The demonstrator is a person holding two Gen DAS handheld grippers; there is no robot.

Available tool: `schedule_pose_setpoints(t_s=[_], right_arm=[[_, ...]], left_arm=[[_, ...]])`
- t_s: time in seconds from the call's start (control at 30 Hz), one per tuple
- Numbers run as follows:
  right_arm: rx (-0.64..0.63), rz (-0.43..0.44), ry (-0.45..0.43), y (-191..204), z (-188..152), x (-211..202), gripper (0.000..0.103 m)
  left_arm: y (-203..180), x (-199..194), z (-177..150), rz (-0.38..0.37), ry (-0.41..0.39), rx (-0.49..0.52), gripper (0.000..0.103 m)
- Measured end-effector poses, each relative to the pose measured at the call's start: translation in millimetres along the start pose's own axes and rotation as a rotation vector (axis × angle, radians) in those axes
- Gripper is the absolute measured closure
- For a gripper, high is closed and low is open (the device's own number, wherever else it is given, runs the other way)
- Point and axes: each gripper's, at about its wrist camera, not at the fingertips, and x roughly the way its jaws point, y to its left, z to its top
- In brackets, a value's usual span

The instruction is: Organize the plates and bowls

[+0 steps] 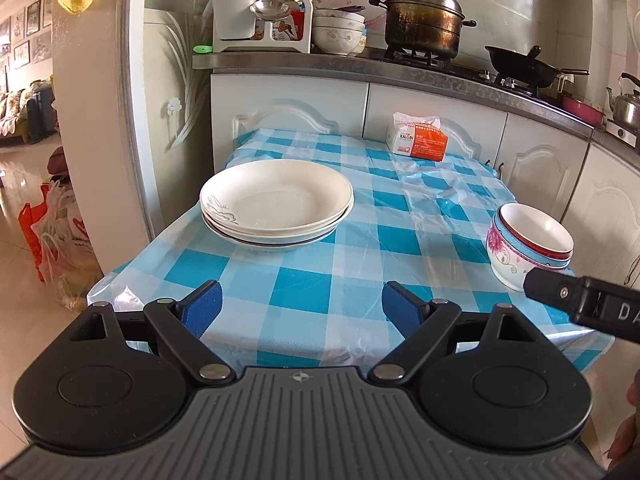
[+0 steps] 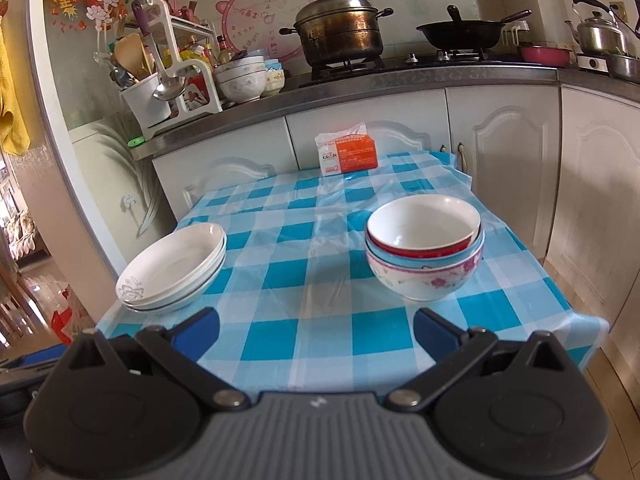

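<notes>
Left wrist view: left gripper point(image 1: 301, 306) jaws spread wide, nothing between them, held over the near edge of the checked tablecloth point(image 1: 320, 280). Stack of plates point(image 1: 276, 202) sits ahead, toward the left side of the table. Stack of bowls point(image 1: 528, 242) on the right side, well apart from the plates. Right wrist view: right gripper point(image 2: 316, 330) also wide apart and holding nothing, near table edge; bowls point(image 2: 424, 246) nested, ahead and slightly right. Tissue pack point(image 2: 348, 155) at far edge by the cabinets point(image 2: 500, 152)

plates point(image 2: 172, 268) left, bowls point(image 2: 424, 248) right, packet point(image 2: 348, 154) seemingly behind
</notes>
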Motion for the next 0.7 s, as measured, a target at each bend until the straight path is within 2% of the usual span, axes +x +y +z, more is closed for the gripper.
schedule_pose_setpoints(t_s=[0.7], right_arm=[[-0.036, -0.072, -0.017, -1.2, -8.7, 1.4, 0.001]], left_arm=[[-1.3, -1.6, -3.3, -0.002, -0.008, 0.006, 0.0]])
